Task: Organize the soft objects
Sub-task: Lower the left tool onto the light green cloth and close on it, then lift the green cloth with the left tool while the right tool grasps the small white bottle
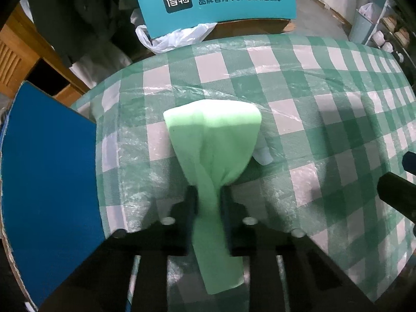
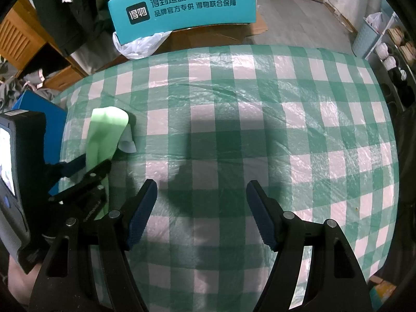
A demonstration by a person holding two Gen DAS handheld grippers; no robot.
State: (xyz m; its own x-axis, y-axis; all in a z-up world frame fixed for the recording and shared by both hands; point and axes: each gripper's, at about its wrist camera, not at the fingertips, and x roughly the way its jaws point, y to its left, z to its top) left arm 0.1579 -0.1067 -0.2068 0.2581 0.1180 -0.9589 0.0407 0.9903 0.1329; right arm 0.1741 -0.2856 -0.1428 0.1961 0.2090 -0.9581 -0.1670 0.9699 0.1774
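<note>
Between the two black fingers of my left tongs a pale green cloth is pinched, so these tongs are clenched on it. Its wide end fans out over the counter, which wears a green and white checked cover under clear plastic. A small white piece shows at the cloth's right edge.

My right tongs stand wide apart and grip nothing; only the checked cover lies between the blue pads. From this side I see the left tongs from outside, and the green cloth near the counter's left border. A blue box sits just beside that border. Behind the counter stands a teal box with a white plastic bag.
</note>
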